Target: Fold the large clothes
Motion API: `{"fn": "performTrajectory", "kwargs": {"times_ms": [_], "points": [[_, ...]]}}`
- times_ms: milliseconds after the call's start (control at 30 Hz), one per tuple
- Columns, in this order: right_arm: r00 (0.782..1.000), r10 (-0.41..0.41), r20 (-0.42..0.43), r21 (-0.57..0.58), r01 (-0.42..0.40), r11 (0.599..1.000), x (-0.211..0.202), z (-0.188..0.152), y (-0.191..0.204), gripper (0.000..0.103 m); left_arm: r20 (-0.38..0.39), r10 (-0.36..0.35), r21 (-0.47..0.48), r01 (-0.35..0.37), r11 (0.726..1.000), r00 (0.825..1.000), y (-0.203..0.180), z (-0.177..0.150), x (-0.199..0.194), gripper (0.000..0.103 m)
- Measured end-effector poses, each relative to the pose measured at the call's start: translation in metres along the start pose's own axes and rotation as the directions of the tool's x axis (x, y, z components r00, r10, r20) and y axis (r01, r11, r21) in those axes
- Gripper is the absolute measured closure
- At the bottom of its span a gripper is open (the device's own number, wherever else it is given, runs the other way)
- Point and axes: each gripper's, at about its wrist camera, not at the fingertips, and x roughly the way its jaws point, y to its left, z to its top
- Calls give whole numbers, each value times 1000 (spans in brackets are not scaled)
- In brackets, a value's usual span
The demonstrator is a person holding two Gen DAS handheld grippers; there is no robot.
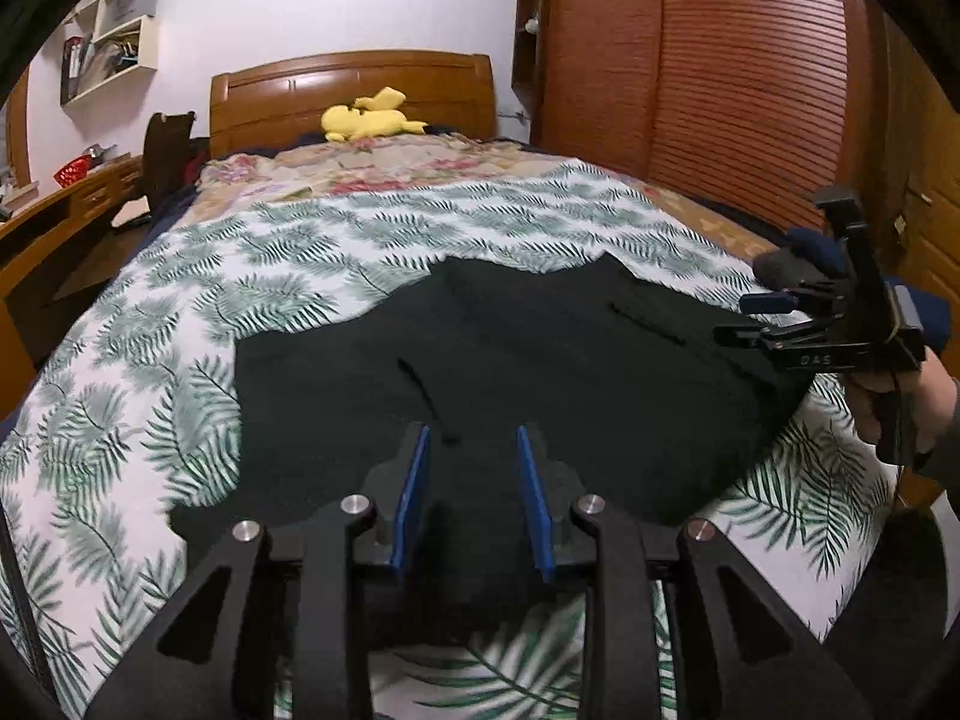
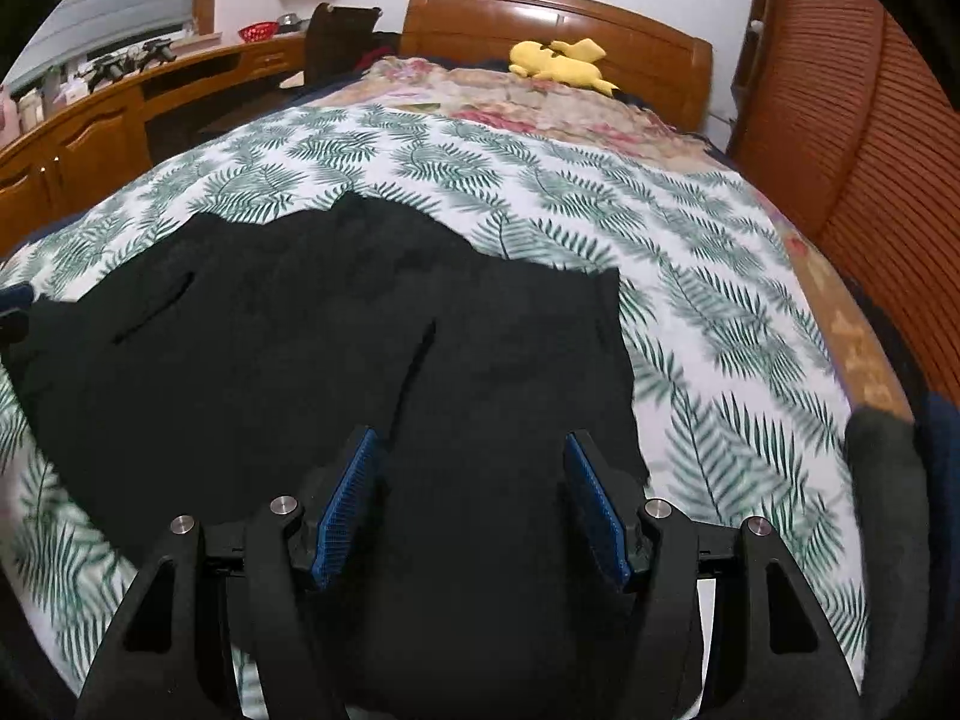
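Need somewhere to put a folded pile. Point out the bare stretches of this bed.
Free: the leaf-print sheet between the black garment and the floral quilt, and right of the garment toward the wardrobe. Crowded: the near end under the garment; the yellow plush by the headboard.

Below my fingers: wooden bed [image 1: 354, 81], leaf-print cover [image 1: 150, 324] over it; black garment [image 1: 510, 360] flat on cover, floral quilt [image 1: 384, 165] beyond, yellow plush [image 1: 372, 117] by headboard.
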Motion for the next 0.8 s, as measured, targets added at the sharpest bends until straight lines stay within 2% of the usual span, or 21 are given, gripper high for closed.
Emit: {"fn": "performTrajectory", "kwargs": {"times_ms": [233,800], "points": [[1000,11,20,55,-12,998,-20,-35,-13,37,-43,-24,-24,23,999,999,-20,-23,4,74],[1000,-18,19,186,14,982,-20,-75,-58,37,-108,41,-33,-45,998,993,-29,-40,28,72]]}}
